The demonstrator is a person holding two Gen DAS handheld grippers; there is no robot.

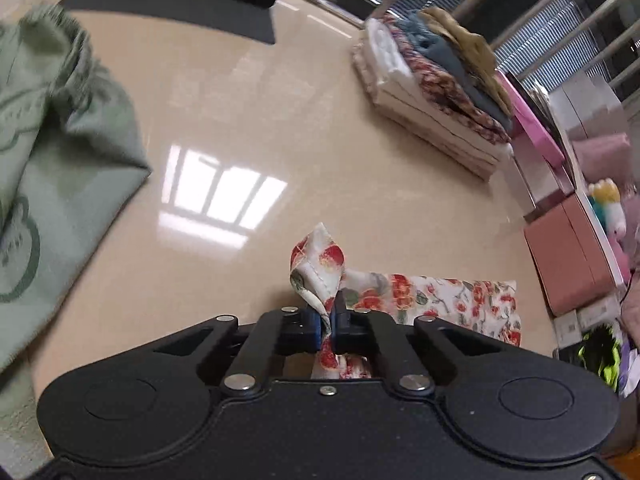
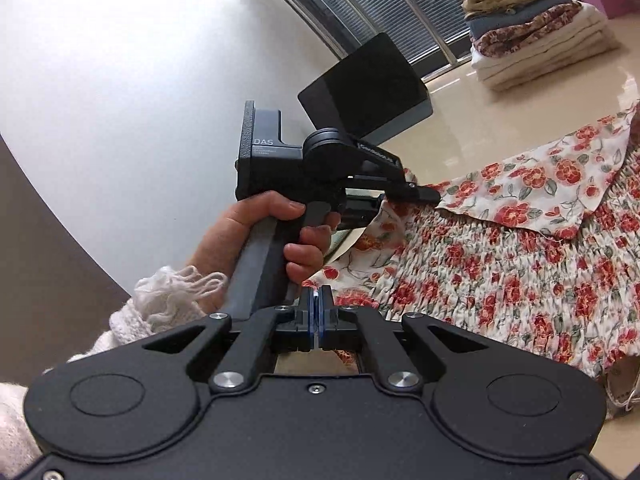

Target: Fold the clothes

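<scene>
A white floral garment with red flowers [image 2: 500, 256] lies on the glossy beige table [image 1: 240, 120]. My left gripper [image 1: 328, 312] is shut on a corner of this garment [image 1: 320, 268], which sticks up between its fingers. In the right wrist view the left gripper [image 2: 400, 196] and the hand holding it sit at the garment's far edge. My right gripper [image 2: 318, 312] is shut, with a thin edge of the floral fabric pinched between its blue pads. The garment's shirred middle lies flat, with one flap folded over it [image 2: 540, 184].
A green garment [image 1: 52, 152] lies crumpled at the table's left. A stack of folded clothes [image 1: 432, 92] stands at the far right, also in the right wrist view [image 2: 532, 28]. A black chair [image 2: 368, 84] stands behind the table. Pink boxes [image 1: 568, 256] sit past the right edge.
</scene>
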